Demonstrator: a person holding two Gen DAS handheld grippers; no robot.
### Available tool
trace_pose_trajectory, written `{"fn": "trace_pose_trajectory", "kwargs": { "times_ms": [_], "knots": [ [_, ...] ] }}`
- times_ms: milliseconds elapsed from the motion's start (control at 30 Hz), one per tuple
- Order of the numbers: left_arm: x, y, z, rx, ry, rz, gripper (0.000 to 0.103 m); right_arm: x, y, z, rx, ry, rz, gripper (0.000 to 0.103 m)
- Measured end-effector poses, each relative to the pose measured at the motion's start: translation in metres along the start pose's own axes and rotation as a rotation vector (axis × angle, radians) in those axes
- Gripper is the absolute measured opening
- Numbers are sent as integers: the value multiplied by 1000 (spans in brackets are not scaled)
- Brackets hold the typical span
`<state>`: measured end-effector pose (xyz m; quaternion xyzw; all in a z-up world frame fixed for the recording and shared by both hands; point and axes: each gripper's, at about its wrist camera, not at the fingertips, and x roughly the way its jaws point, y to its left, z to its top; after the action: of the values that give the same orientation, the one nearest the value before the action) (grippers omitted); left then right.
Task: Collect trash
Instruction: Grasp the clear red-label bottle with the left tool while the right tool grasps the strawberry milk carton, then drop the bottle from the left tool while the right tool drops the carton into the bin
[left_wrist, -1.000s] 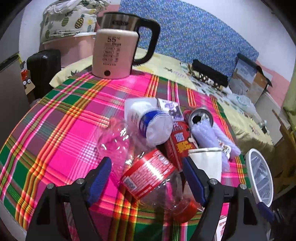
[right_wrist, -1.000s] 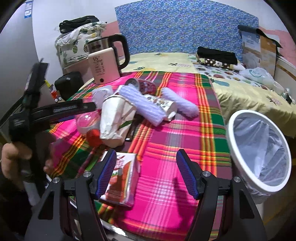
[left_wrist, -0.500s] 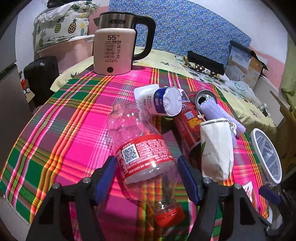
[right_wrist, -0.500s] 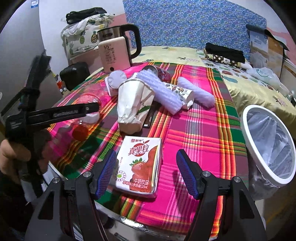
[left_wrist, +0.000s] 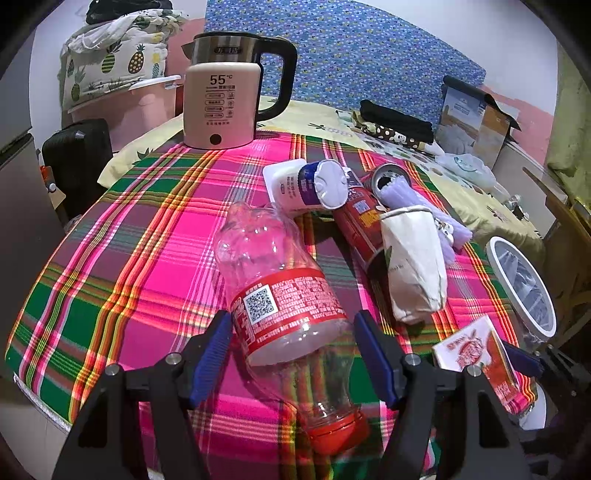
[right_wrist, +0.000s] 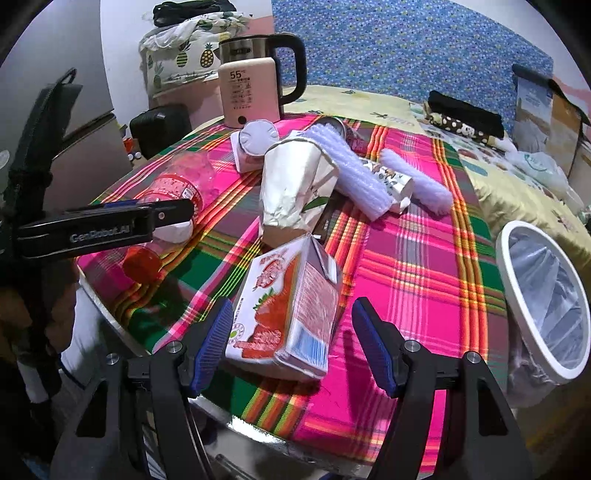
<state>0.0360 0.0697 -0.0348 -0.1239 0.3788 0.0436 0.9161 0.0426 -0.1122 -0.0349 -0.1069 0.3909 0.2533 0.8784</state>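
Between the blue fingers of the left tongs (left_wrist: 293, 354), a clear plastic bottle (left_wrist: 280, 295) is lying on its side on the checked tablecloth (left_wrist: 122, 251). Its red cap (left_wrist: 338, 430) is pointing back toward the tongs. The jaws have just been closing a little, but they are standing wide, and I cannot tell if the pads are touching the bottle yet. Just past the bottle, to the right, a crumpled white paper cup (left_wrist: 413, 266) is leaning on a red can (left_wrist: 360, 221). A white tub (left_wrist: 306, 184) is sitting beyond them. Far ahead, a pink kettle (left_wrist: 221, 107) is standing up. To the right of the tongs, a strawberry milk carton (left_wrist: 476, 350) is lying near the table edge, and a white bin (left_wrist: 521, 284) is waiting beyond it.

Between the fingers of the right tongs (right_wrist: 291, 347), the strawberry milk carton (right_wrist: 288, 314) is lying at a tilt. These jaws are standing wide too, with gaps on both sides of the carton. Off to the left, the left tongs (right_wrist: 110, 225) are reaching over the clear plastic bottle (right_wrist: 173, 188). Straight ahead, the crumpled white paper cup (right_wrist: 291, 184) is resting against purple foam rolls (right_wrist: 354, 173). The white bin (right_wrist: 543, 302) is standing to the right, beside the table.
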Motion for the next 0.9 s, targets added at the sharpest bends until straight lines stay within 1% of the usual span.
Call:
{"fn": "trace_pose_trajectory", "kwargs": {
  "times_ms": [67, 167, 200, 233, 267, 467, 600, 767, 900],
  "knots": [
    [-2, -1, -2, 2, -1, -4, 70, 3, -4, 0, 18, 11, -9, 68],
    [-4, -1, -3, 5, -3, -8, 70, 2, -12, 2, 78, 9, 16, 67],
    [-5, -2, -3, 6, -5, -9, 70, 1, -14, 2, 94, 3, 32, 57],
    [-7, -2, -4, 7, -6, -11, 70, 1, -14, 3, 105, -2, 49, 41],
    [-8, -2, -5, 8, -8, -13, 70, 0, -14, 3, 107, -6, 60, 37],
    [-16, -7, -7, 24, -22, -30, 70, -6, -8, -1, 96, -28, 73, 36],
    [-26, -14, -6, 37, -46, -45, 70, -15, -14, 1, 107, -58, 60, 36],
    [-35, -28, 1, 63, -66, -71, 70, -26, -31, 2, 137, -93, 22, 36],
    [-36, -49, 9, 110, -75, -113, 70, -33, -49, 1, 177, -116, -22, 36]
  ]
}}
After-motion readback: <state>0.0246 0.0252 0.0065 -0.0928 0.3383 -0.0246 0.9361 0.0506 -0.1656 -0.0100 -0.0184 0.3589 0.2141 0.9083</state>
